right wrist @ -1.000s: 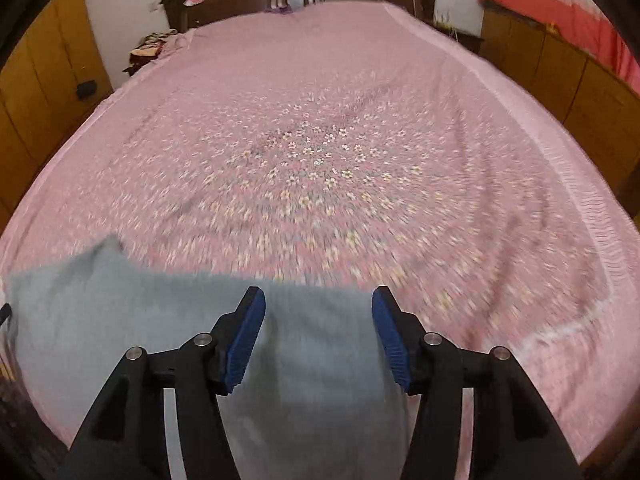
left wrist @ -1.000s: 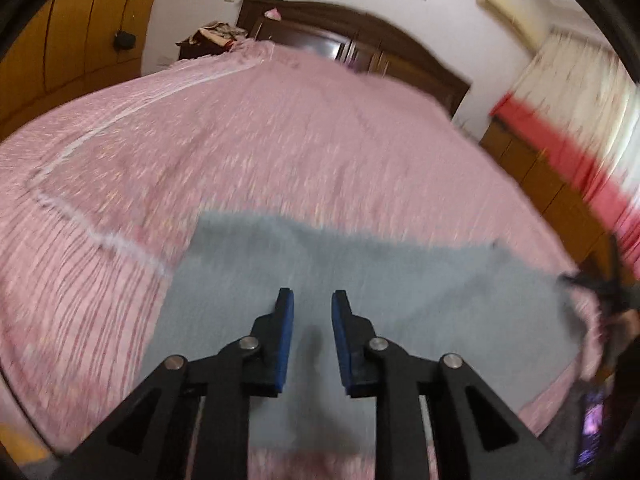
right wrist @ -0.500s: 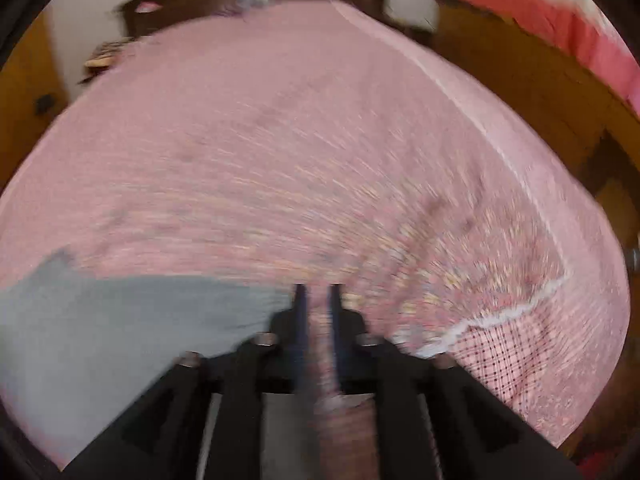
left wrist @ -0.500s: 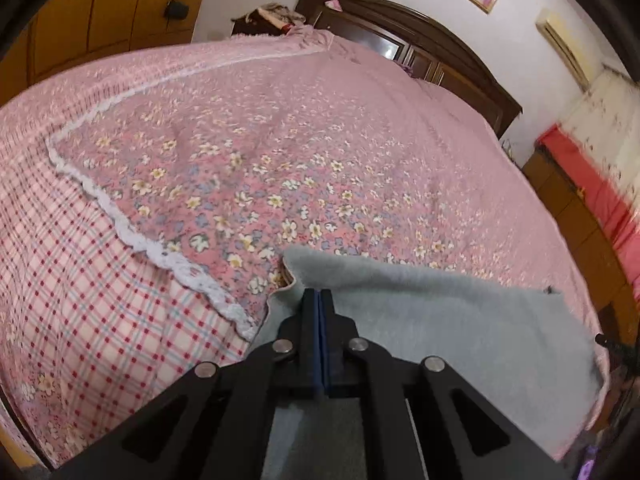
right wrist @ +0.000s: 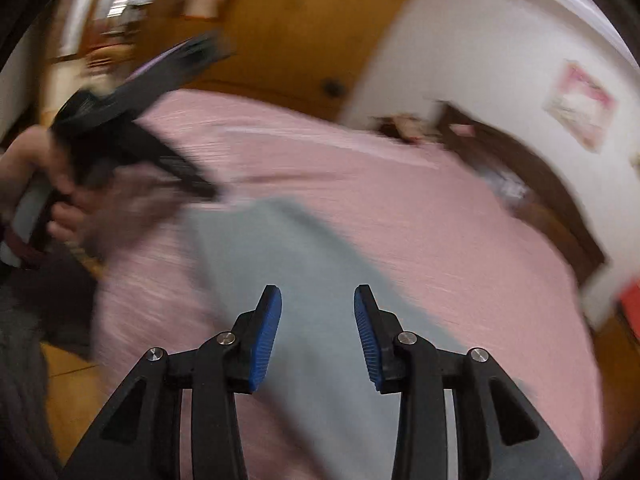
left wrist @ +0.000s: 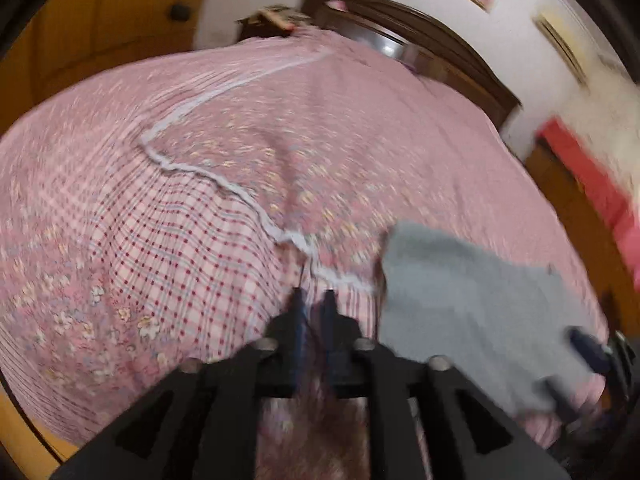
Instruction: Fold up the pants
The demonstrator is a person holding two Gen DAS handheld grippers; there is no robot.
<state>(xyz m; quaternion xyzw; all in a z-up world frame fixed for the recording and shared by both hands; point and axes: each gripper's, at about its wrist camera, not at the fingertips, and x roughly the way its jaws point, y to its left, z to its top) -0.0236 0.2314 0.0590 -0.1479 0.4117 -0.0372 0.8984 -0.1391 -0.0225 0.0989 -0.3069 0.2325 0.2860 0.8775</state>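
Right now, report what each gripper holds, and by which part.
Right gripper: open above the pants, holding nothing. Left gripper: beside the pants, over the bedspread, too blurred to tell whether it pinches anything.

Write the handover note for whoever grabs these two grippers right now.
Left hand-held gripper: fingers nearly closed, blurred, nothing clearly held; over the checked border of the pink bedspread, left of the pants.
Right hand-held gripper: open, empty, hovering over the pants.
Grey pants: lying flat at the near edge of the bed, neither gripper gripping them. The blur hides how many layers.
Done: pants laid out on the bed.
Left: check the fold; grip an edge and fold further if needed.
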